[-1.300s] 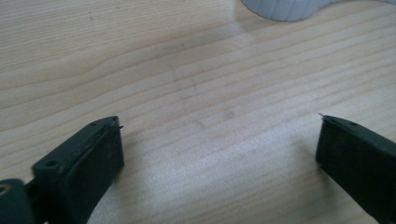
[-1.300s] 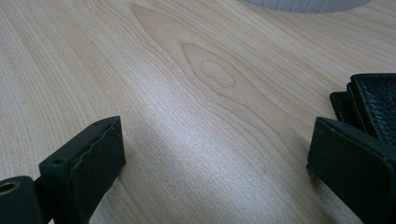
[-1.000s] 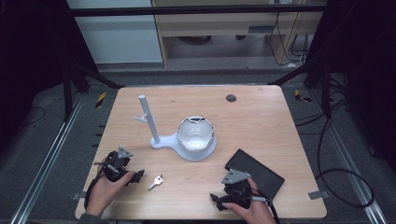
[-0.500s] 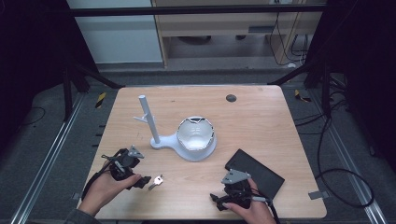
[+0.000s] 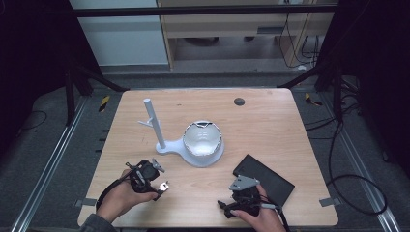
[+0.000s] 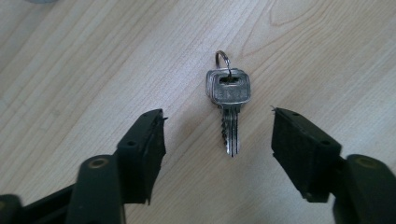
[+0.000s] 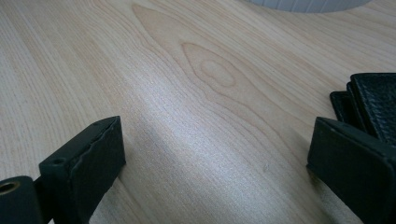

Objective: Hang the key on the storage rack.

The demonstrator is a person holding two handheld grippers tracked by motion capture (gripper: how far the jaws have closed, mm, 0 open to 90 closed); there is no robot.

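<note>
A small set of silver keys (image 6: 227,100) on a ring lies flat on the wooden table (image 5: 270,125), seen as a bright speck (image 5: 164,185) near the front left. My left gripper (image 6: 218,135) hangs open just over the keys, one jaw on each side of the blade, touching nothing; from above the left gripper (image 5: 155,189) sits at the keys. My right gripper (image 7: 215,158) is open over bare wood at the front, seen from above as the right gripper (image 5: 229,209). A black wallet (image 7: 373,102) lies beside its right jaw.
A white stand (image 5: 167,145) with an upright post and a side peg joins a white bowl-shaped holder (image 5: 203,140) at the table's middle. The black wallet (image 5: 268,176) lies at the front right. A dark round spot (image 5: 239,101) marks the far edge.
My left gripper has slid right toward the keys and now straddles them. The right gripper has stayed where it was.
</note>
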